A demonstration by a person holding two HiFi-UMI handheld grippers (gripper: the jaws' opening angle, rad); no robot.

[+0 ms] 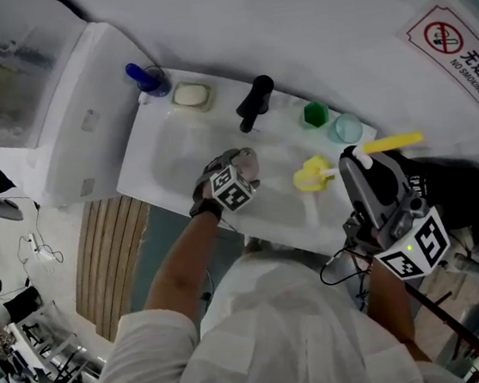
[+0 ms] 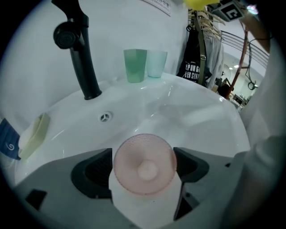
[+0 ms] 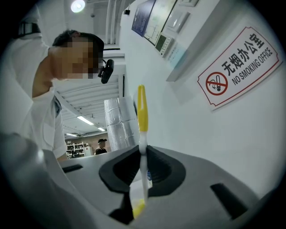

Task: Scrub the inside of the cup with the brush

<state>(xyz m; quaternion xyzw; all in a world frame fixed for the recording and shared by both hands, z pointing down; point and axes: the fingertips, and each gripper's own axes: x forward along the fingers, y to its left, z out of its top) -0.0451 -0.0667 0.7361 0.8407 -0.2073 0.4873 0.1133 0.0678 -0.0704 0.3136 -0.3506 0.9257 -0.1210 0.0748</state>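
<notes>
Cup between spread jaws over the basin, brush pinched off to the right.

Only the left gripper view shows the cup [image 2: 144, 164]. In the head view the left gripper [image 1: 238, 162] hides it above the sink [image 1: 167, 165]. The cup's long axis runs along the jaws, its round pink end turned up toward the camera, just short of the drain [image 2: 105, 117]. The jaws stand wide, pads just beside its walls. The right gripper [image 3: 142, 179] is clamped on the brush [image 3: 141, 112], whose handle crosses its jaws and stands upright in its own view.
</notes>
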